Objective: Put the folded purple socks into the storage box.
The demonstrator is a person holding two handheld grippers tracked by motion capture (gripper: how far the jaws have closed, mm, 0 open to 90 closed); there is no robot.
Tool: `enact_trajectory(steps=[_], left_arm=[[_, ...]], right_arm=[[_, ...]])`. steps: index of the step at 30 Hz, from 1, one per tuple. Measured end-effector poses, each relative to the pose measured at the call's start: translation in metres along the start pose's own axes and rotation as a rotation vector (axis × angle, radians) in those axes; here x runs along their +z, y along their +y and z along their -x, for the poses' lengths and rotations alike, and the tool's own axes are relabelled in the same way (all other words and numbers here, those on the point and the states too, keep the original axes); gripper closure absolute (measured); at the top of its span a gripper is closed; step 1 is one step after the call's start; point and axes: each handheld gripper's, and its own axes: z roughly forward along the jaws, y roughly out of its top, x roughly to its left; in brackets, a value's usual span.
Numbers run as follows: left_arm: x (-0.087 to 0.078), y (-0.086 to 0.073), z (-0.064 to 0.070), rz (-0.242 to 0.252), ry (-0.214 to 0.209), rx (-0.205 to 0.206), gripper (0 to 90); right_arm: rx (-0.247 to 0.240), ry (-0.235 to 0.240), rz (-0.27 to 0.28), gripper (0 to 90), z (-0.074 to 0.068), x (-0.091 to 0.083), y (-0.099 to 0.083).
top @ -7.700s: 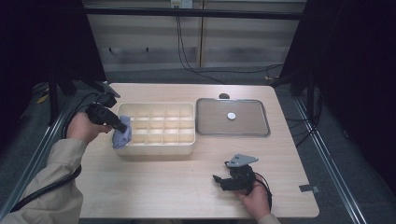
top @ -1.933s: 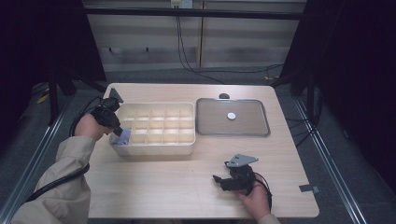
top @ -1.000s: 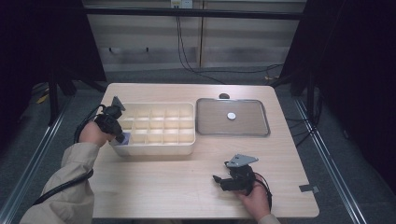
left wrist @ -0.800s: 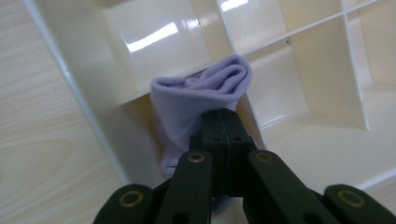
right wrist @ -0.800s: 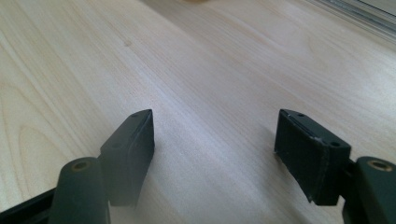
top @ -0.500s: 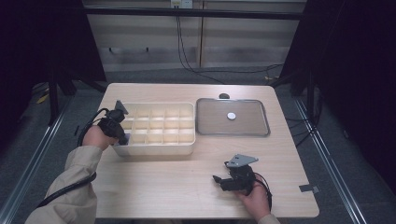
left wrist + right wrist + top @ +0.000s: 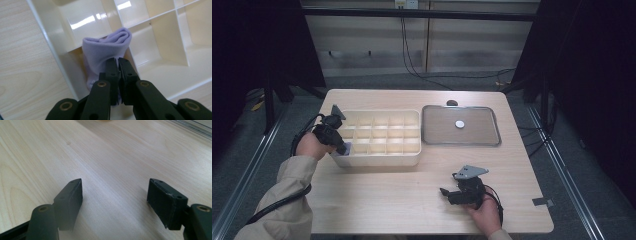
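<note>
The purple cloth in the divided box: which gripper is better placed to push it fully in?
Left. The left gripper is shut on the purple cloth in the divided box; the right gripper rests open on the table.

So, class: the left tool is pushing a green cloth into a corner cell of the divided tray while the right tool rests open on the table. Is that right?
Not quite: the cloth is lilac, not green, as the left gripper view shows. The rest stands: the left tool grips it in a corner cell of the tray, and the right tool rests open on the table.
</note>
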Motion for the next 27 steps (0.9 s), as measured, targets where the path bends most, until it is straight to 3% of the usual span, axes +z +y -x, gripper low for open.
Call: enact_trajectory(steps=[10,20,27], left_arm=[[-0.014,-0.001,0.003,0.026,0.001,0.003,83.6],[-0.020,-0.002,0.004,0.032,-0.008,-0.003,74.8],[-0.026,-0.003,0.004,0.060,-0.010,-0.001,60.7]], right_arm=[[0.003,0.000,0.000,28.2,0.000,0.000,0.000],[0.002,0.001,0.001,27.9,0.000,0.000,0.000],[0.002,0.002,0.001,27.9,0.000,0.000,0.000]])
